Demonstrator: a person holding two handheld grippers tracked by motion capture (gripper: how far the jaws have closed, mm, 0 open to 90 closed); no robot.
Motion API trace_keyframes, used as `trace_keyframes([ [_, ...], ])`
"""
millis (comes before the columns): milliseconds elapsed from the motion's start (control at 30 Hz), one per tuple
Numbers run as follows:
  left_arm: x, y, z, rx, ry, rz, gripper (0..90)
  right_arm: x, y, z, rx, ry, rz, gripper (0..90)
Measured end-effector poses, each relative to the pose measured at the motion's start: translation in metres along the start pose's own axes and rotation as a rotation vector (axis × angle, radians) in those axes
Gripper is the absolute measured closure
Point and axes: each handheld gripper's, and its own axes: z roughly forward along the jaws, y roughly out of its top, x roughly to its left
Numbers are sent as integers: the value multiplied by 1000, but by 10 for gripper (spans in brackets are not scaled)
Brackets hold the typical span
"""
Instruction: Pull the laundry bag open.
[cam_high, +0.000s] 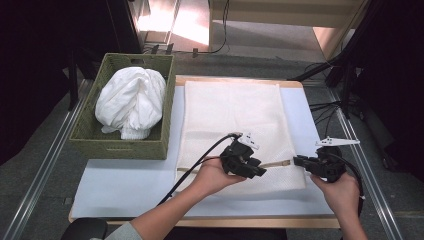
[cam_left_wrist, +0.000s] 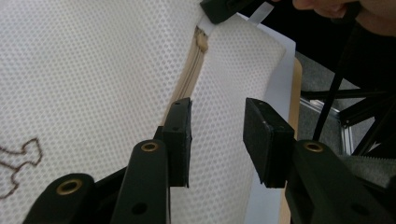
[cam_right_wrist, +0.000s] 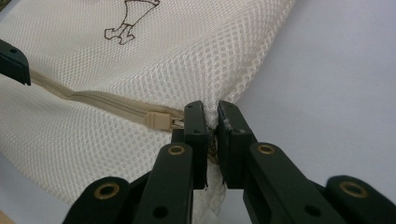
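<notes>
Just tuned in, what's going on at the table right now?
A person works a white mesh laundry bag lying flat on the table. The right tongs are pinched on the bag's edge beside the zipper pull. The left tongs stand open over the zipper line. White laundry waits in the green basket.

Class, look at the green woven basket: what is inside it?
The green woven basket holds a bundled white cloth that rises above its rim. Whatever lies under the cloth is covered and cannot be seen.

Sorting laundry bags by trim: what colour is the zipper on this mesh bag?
Beige, on the white mesh bag; the zipper shows best in the right gripper view.
</notes>
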Motion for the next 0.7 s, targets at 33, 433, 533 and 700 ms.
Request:
trace_keyframes([
  [33, 0, 2, 2, 3, -3, 4, 640, 0, 0, 0, 4, -1, 0, 845],
  [433, -3, 15, 26, 18, -12, 0, 674, 1, 0, -1, -2, 6, -4, 845],
  [533, -4, 19, 31, 14, -16, 3, 676, 2, 0, -1, -2, 7, -4, 846],
  [700, -6, 23, 41, 29, -10, 15, 681, 3, 0, -2, -5, 11, -9, 847],
])
